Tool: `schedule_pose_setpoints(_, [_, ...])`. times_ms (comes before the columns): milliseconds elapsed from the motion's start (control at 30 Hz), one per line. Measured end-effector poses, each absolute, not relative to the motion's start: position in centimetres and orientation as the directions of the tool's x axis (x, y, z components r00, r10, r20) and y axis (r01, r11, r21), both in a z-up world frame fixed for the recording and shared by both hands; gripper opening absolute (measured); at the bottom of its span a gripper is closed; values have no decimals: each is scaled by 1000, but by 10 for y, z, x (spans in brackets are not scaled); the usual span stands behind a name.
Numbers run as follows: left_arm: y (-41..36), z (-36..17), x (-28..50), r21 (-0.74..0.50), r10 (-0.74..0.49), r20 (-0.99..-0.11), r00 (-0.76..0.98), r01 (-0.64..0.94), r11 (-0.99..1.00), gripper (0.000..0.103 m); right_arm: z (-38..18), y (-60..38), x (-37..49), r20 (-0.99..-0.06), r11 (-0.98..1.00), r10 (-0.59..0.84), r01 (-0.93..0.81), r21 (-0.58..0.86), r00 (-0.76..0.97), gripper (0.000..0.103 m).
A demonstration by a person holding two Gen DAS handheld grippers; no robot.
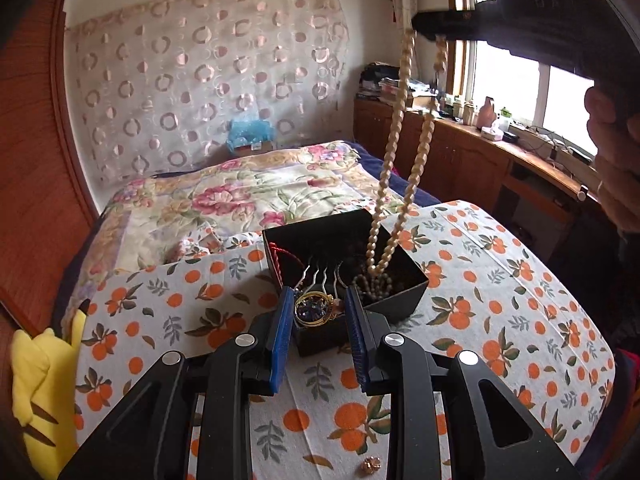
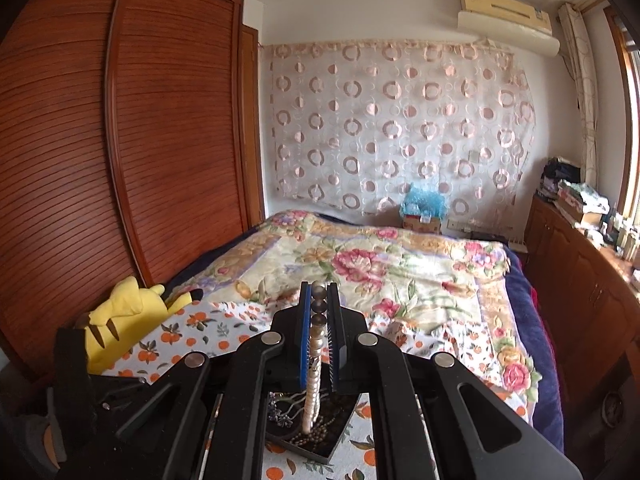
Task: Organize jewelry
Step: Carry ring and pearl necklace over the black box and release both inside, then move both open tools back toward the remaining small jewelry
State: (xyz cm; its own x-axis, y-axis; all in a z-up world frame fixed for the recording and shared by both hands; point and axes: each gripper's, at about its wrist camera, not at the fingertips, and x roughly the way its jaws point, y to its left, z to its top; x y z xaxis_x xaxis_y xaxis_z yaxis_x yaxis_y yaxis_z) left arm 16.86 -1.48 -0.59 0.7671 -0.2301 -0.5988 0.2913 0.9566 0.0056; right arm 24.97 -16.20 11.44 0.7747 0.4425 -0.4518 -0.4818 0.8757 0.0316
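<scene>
Pearl necklace (image 1: 394,168) hangs pinched in the right gripper (image 1: 430,34) at upper right, its loop dipping into the black box (image 1: 400,300) mid-frame; left gripper (image 1: 318,312) stands open around the box's near corner.

Tabletop (image 1: 500,300) is covered by a white cloth with an orange-fruit-and-leaf print. On it: an open black box (image 1: 400,300) holding jewelry near the middle, a small copper-coloured flower-shaped piece (image 1: 371,465) on the near side, and a yellow plush toy (image 1: 36,392) at the left edge. Bed (image 1: 248,196) with floral quilt sits just behind.
</scene>
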Motion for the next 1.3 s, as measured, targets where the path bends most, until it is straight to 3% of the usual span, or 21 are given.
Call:
schedule_pose_setpoints(333, [-16,-16,191,8,-206,-622,756,269,963,25,36,-154,281,-595,869,447,-482,111,668,9])
schedule_pose_setpoints(467, [-19,-20,200,15,-197,-628,753,265,964,25,27,-155,277,-601,869,443,-485,103,665,14])
schedule_pose_setpoints(1200, [-52,-22,238,59,-167,-633,756,263,963,25,-24,-218,240,-643,897,385,-434,90,662,14])
schedule_pose_setpoints(1233, [-52,-22,237,61,-166,-633,756,263,963,34,-25,-218,239,-646,896,385,-435,88,660,14])
schedule_pose_setpoints(1267, [-53,-20,237,63,-165,-630,759,261,963,50,-27,-218,238,-647,895,384,-437,86,659,14])
schedule_pose_setpoints(1300, [-53,-19,234,64,-165,-619,768,259,964,54,-28,-218,237,-649,894,384,-439,85,657,14])
